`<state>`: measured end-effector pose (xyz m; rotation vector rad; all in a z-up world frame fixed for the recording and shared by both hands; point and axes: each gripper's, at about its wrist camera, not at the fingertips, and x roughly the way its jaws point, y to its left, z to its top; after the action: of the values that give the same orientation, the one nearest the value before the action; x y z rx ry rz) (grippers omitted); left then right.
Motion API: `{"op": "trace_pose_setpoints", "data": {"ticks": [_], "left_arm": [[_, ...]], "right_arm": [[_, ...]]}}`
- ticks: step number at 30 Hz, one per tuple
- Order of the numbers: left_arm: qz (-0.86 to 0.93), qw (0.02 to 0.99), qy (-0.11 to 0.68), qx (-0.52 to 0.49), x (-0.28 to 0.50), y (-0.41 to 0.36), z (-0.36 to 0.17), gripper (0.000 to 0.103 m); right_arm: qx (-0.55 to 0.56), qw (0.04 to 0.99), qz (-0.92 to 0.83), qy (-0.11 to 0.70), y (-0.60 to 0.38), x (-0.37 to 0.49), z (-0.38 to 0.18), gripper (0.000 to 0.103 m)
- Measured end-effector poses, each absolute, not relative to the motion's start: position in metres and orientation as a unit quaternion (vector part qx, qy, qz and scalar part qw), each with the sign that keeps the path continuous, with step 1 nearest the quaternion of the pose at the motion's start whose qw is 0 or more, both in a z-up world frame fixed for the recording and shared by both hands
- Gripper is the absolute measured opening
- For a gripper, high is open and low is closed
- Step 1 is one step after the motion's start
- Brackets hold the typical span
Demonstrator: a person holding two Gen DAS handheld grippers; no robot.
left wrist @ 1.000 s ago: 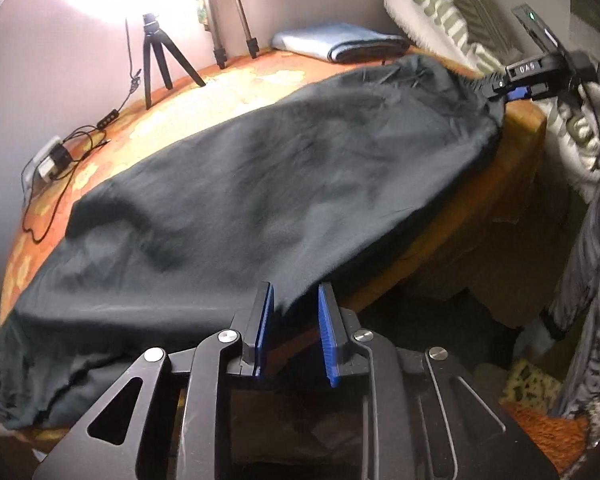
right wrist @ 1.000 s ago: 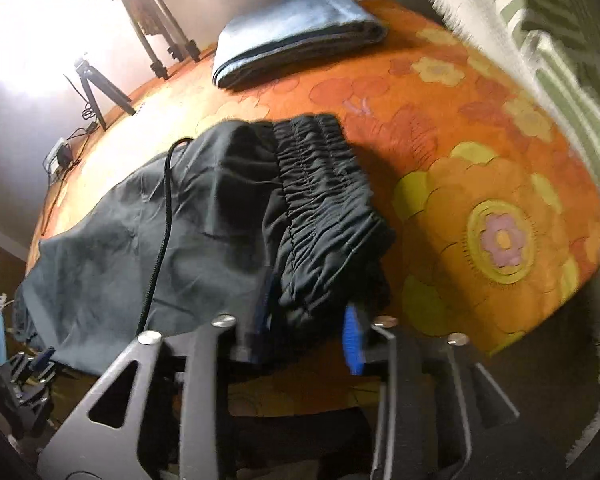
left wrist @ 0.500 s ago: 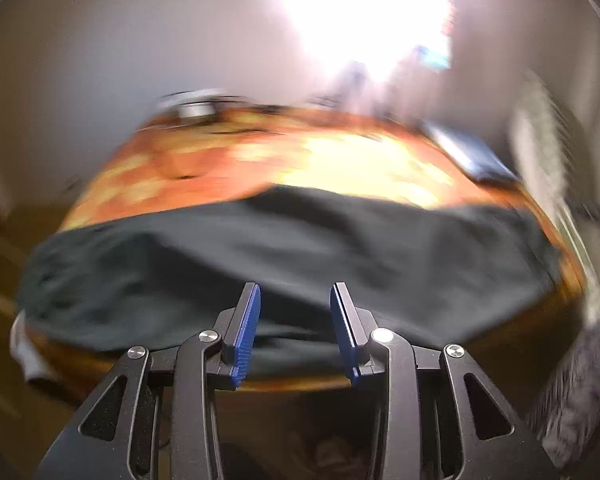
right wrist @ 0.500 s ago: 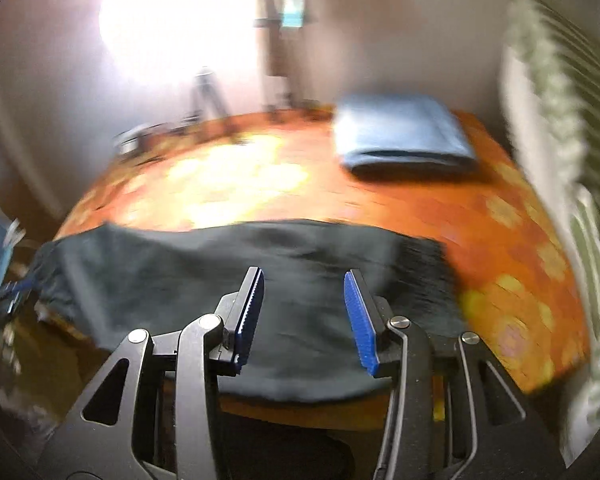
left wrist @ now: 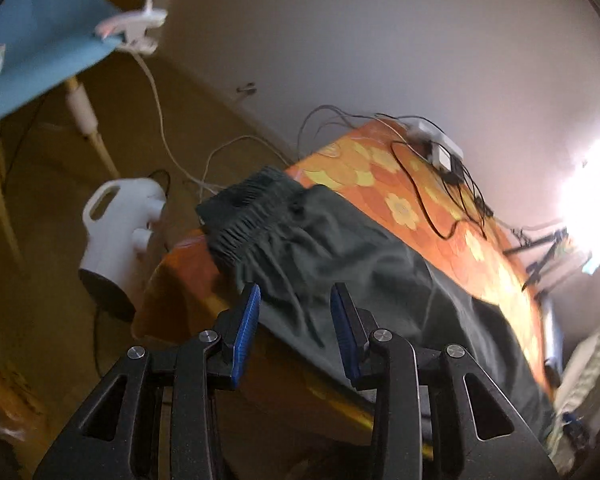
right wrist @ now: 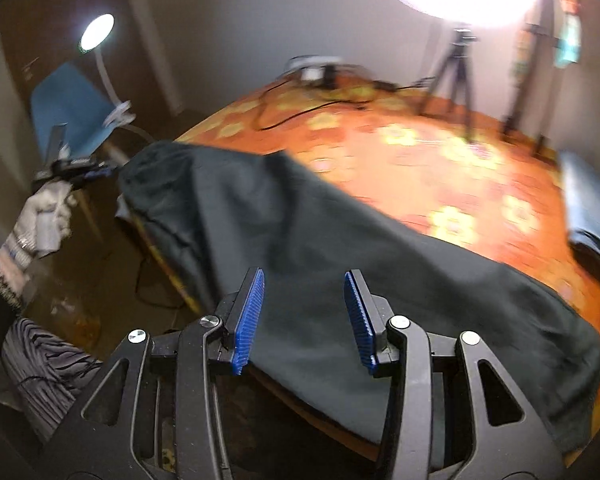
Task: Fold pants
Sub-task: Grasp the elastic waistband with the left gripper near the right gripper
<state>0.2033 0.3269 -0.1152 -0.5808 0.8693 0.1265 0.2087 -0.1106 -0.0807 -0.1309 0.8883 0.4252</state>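
Note:
Dark grey pants (left wrist: pixel 380 280) lie stretched along the near edge of the orange flowered table (left wrist: pixel 400 184). Their gathered elastic end (left wrist: pixel 244 208) rests at the table's left corner. My left gripper (left wrist: pixel 296 288) hovers open just short of that end, with cloth showing behind the gap and nothing pinched. In the right wrist view the pants (right wrist: pixel 340 240) run from left to lower right across the table (right wrist: pixel 440 168). My right gripper (right wrist: pixel 305 274) stands open above their middle and holds nothing. A white-gloved hand (right wrist: pixel 46 216) shows at the far left.
A white jug (left wrist: pixel 120 224) stands on the floor left of the table, under a blue sheet (left wrist: pixel 40 40). A power strip with cables (left wrist: pixel 440 148) lies at the far edge. Tripods (right wrist: pixel 456 76) and a folded blue cloth (right wrist: pixel 588 200) occupy the back right.
The right gripper let go of the gathered waistband and swung left over the pants' middle. The left gripper widened its jaws and moved left to the elastic end. Both views rolled sharply.

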Motion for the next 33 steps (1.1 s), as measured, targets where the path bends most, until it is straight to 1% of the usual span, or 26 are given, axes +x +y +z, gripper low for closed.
{"op": "trace_pose_setpoints", "data": {"ticks": [3,7,9,11,16,19,23,27,33], "left_arm": [[0.071,0.856,0.429,-0.279,0.210,0.336,-0.129,0.035],[0.069,0.838,0.444,-0.308,0.214,0.347,-0.147,0.035],[0.069,0.836,0.442,-0.316,0.216,0.352,-0.151,0.035],[0.071,0.833,0.442,-0.325,0.219,0.356,-0.157,0.035],[0.063,0.828,0.442,-0.338,0.225,0.358,-0.164,0.035],[0.068,0.833,0.437,-0.331,0.227,0.359,-0.161,0.035],[0.082,0.834,0.436,-0.328,0.229,0.365,-0.161,0.035],[0.089,0.829,0.434,-0.340,0.224,0.373,-0.165,0.035],[0.069,0.826,0.433,-0.355,0.229,0.370,-0.167,0.035]], "right_arm": [[-0.071,0.867,0.233,0.435,-0.077,0.234,-0.082,0.044],[-0.101,0.859,0.272,0.421,-0.025,0.268,-0.078,0.044],[-0.101,0.848,0.302,0.424,0.008,0.294,-0.079,0.047],[-0.096,0.836,0.329,0.428,0.041,0.321,-0.080,0.053],[-0.110,0.809,0.383,0.433,0.135,0.384,-0.093,0.054],[-0.133,0.787,0.415,0.438,0.194,0.409,-0.113,0.054],[-0.137,0.766,0.418,0.468,0.255,0.441,-0.156,0.054],[-0.123,0.737,0.431,0.506,0.291,0.464,-0.193,0.054],[-0.142,0.726,0.440,0.509,0.316,0.470,-0.209,0.054]]}}
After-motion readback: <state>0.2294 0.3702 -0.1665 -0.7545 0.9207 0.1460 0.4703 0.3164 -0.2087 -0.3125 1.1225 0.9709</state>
